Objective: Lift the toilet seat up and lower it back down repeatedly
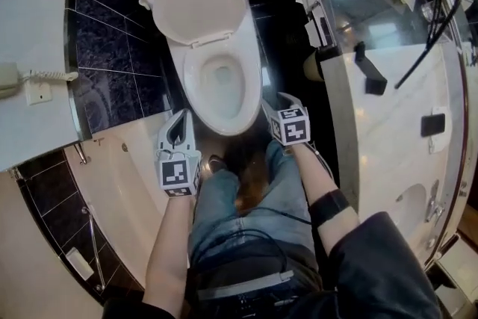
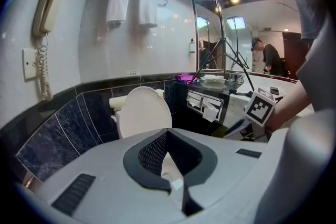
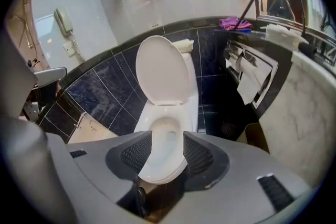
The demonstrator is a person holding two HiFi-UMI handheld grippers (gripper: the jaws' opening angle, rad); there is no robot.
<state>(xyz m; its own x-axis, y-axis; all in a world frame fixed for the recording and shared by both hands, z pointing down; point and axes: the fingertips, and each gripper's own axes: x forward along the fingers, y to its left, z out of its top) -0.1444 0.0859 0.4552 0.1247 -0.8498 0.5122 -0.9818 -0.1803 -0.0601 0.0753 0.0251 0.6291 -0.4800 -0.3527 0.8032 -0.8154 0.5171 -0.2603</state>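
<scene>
The white toilet (image 1: 220, 86) stands in the middle of the head view. Its seat and lid (image 1: 198, 5) are raised upright against the cistern, and the bowl lies bare below. My left gripper (image 1: 179, 132) hangs at the bowl's front left corner, shut with nothing in it; its tips meet in the left gripper view (image 2: 168, 135). My right gripper (image 1: 276, 105) is at the bowl's front right edge. It is open and empty, and the bowl (image 3: 164, 147) shows through the gap between its pads (image 3: 197, 155). Neither gripper touches the raised seat (image 3: 163, 68).
A marble vanity counter (image 1: 388, 131) with tripod legs on it fills the right side. A tissue holder (image 3: 249, 73) hangs on its near face. A wall phone (image 2: 44, 8) and towels (image 2: 119, 5) are on the left wall. My legs in jeans (image 1: 246, 198) stand before the bowl.
</scene>
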